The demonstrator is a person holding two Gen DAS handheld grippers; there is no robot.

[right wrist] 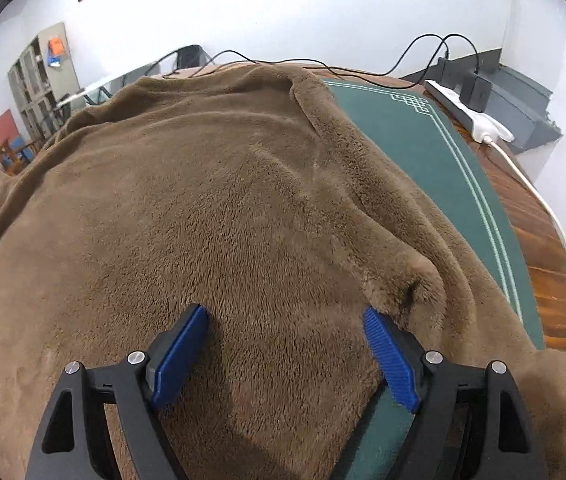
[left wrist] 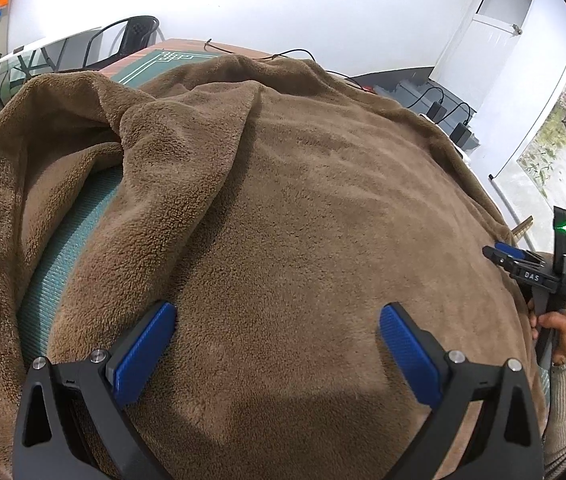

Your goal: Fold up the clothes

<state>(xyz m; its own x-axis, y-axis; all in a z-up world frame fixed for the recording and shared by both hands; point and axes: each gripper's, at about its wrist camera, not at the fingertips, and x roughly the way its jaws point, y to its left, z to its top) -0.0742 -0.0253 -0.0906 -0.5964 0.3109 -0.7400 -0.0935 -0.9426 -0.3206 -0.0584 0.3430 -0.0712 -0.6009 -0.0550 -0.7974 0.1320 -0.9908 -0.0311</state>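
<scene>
One brown fleece garment point(left wrist: 303, 200) covers most of the green table mat point(right wrist: 423, 168), filling both views. Only your left wrist view shows the ribbed teal lining point(left wrist: 63, 240) at 9 o'clock, exposed where the fleece folds back on itself. Only your right wrist view shows the bare mat strip at 2 to 4 o'clock, the wooden table edge point(right wrist: 539, 240) beyond it, and a rolled-over fleece corner point(right wrist: 407, 284) touching your right gripper's right pad.

Count: one garment, one mat, two grippers, one white power strip point(right wrist: 467, 114) with two black adapters point(right wrist: 477, 90) at 1 o'clock in the right view.

Your left gripper point(left wrist: 277, 316) is spread wide over flat fleece, pads apart, pinching nothing. Your right gripper point(right wrist: 285, 316) is also spread wide, both pad tips at the fleece surface, nothing clamped. In the left view you see the right gripper at 3 o'clock, at the garment's edge, with your right hand point(left wrist: 559, 328) on its handle.
</scene>
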